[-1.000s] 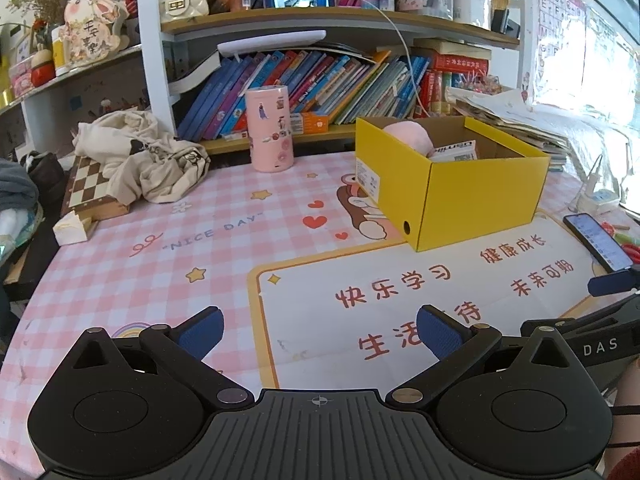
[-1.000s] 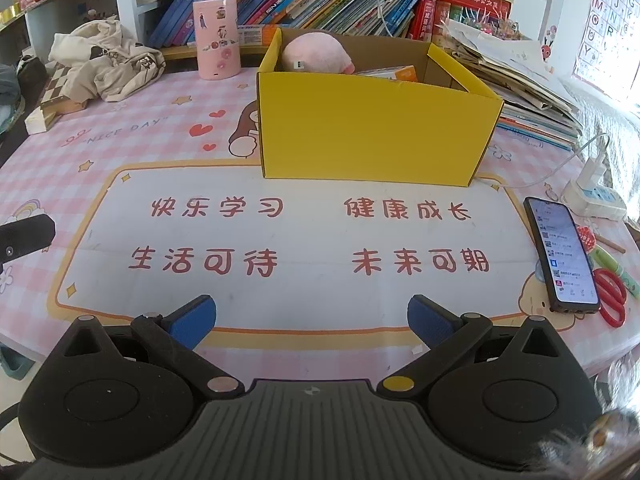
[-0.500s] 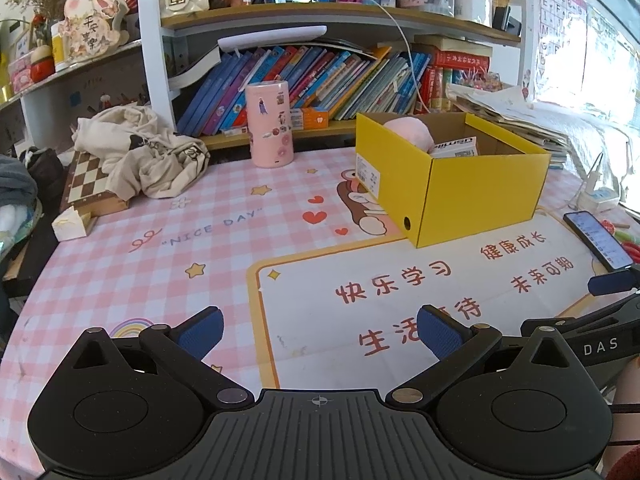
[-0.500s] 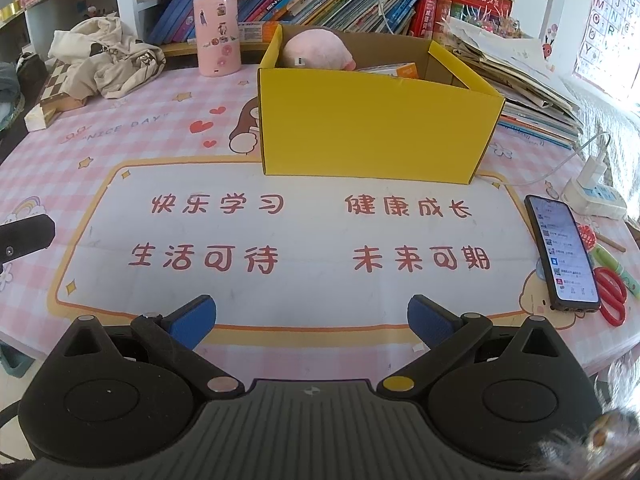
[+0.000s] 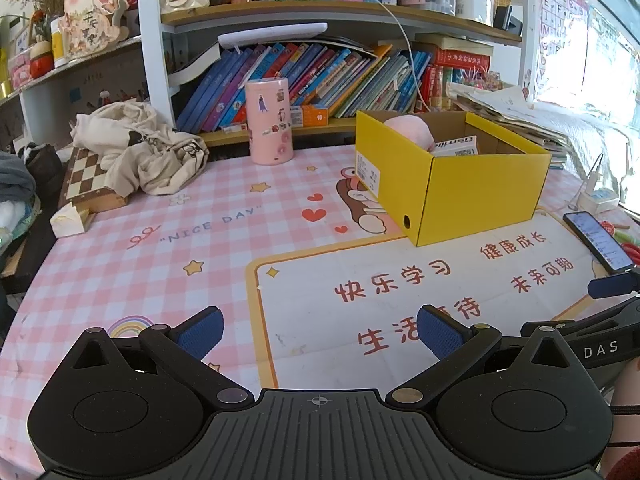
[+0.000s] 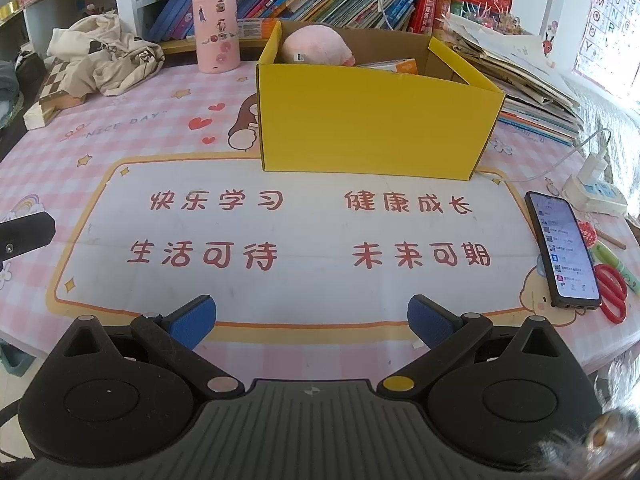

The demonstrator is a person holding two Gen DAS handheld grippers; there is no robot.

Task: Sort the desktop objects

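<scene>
A yellow cardboard box (image 5: 480,184) (image 6: 372,128) stands open-topped on the pink checked table mat. Inside it lie a pink plush toy (image 5: 408,130) (image 6: 316,46) and a small printed packet (image 5: 458,146) (image 6: 404,66). My left gripper (image 5: 320,330) hovers open over the mat's near side, well short of the box, with nothing between its blue pads. My right gripper (image 6: 310,320) is open too, near the table's front edge, facing the box's long side. Part of the right gripper shows at the right of the left wrist view.
A pink cylindrical tin (image 5: 269,122) (image 6: 216,34) stands at the back by the bookshelf. Crumpled cloth (image 5: 136,148) lies on a chessboard box (image 5: 86,184) at the left. A phone (image 6: 562,248), red scissors (image 6: 610,292) and a power strip (image 6: 596,194) lie at the right.
The left wrist view has drawn back and tilted up slightly, so the box and tin sit a little farther off. The right gripper has barely moved. Both stay open.
</scene>
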